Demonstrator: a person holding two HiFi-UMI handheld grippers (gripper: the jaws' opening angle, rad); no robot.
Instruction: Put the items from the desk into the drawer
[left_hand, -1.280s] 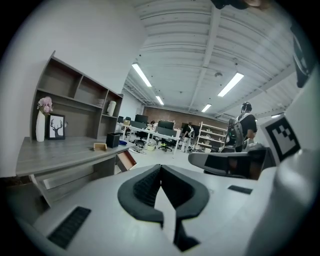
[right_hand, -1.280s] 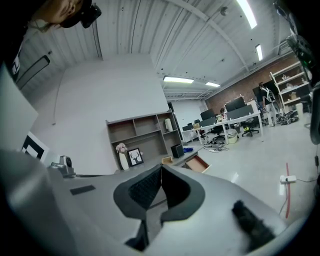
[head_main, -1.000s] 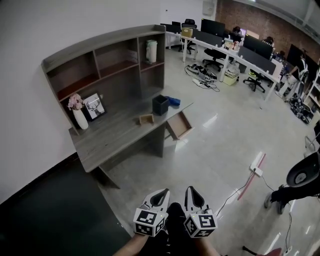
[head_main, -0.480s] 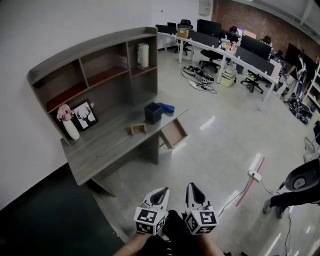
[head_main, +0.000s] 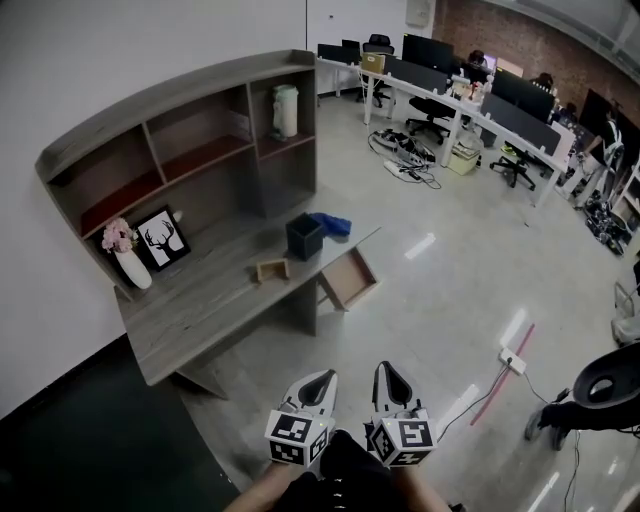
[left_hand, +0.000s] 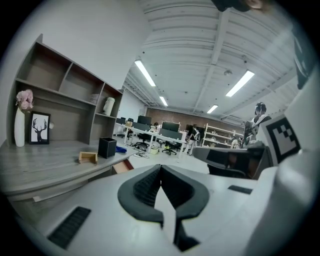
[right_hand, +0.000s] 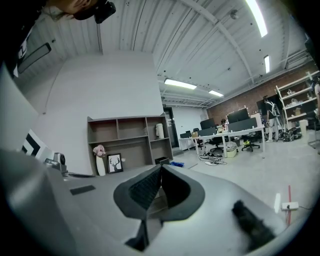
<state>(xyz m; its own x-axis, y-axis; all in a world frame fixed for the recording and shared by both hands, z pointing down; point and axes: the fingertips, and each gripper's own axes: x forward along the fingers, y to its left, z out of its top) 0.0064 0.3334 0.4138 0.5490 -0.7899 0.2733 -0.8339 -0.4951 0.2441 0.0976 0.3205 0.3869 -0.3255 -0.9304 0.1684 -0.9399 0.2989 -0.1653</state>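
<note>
**A:** Where did we have the tools?

**B:** Down at six o'clock in the head view, side by side. The left gripper was clenched on nothing. The right gripper had its jaws pressed together too, empty.

**A:** And the things we were after?

**B:** Well apart from us, up at eleven o'clock on the desk. From the left we saw a white vase of pink flowers with a framed deer picture just beside it. Then came a small wooden box, a black bin and a blue item. The drawer hung open at twelve o'clock, under the desk's right end.

**A:** What stood in our way?

**B:** Shiny floor lay between us and the drawer. A power strip sat off at three o'clock. Loose cables and office tables were far beyond at one o'clock. A pale jug stood in the shelves above the desk.
</note>
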